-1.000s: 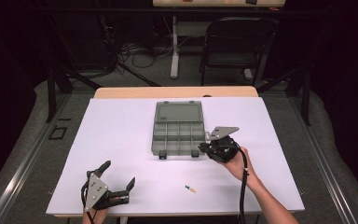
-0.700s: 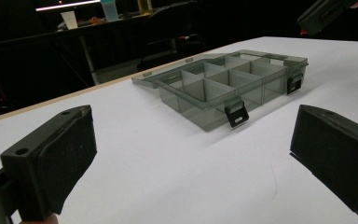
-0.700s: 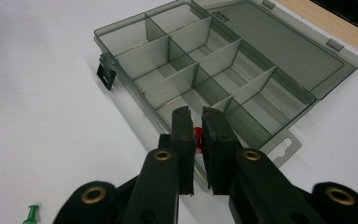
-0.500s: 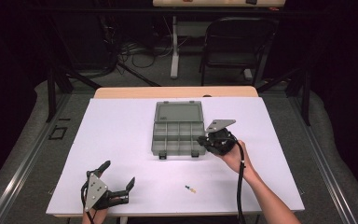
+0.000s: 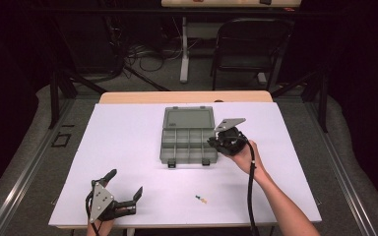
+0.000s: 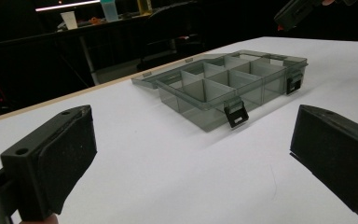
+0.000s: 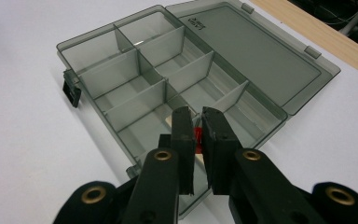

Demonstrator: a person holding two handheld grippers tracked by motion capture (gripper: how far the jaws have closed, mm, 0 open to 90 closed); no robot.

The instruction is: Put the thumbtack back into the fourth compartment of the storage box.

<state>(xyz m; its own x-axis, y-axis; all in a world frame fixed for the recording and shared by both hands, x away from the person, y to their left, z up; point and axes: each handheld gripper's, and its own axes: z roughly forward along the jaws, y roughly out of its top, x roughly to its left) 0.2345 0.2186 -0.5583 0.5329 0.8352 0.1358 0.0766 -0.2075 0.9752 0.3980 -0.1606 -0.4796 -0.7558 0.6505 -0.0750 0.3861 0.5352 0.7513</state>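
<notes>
A grey see-through organiser box (image 5: pixel 164 147) lies open in the middle of the white table, its lid (image 5: pixel 188 119) folded flat behind it. My right gripper (image 5: pixel 212 143) hovers at the box's right front corner. In the right gripper view its jaws (image 7: pixel 196 122) are shut on a small red piece (image 7: pixel 196 136), above a front compartment of the box (image 7: pixel 135 77) where something pale lies. My left gripper (image 5: pixel 126 183) rests near the table's front left, open and holding nothing. In the left gripper view, the box (image 6: pixel 223 88) stands well ahead of its wide-apart jaws (image 6: pixel 191 149).
Two or three tiny coloured pieces (image 5: pixel 201 199) lie on the white table (image 5: pixel 128 132) in front of the box. A black chair (image 5: pixel 248 46) and table legs stand beyond the far edge. The right gripper's cable (image 5: pixel 250 196) trails along the forearm.
My right gripper has moved away from me and a little left, up to the box's right front corner. The left gripper has stayed put.
</notes>
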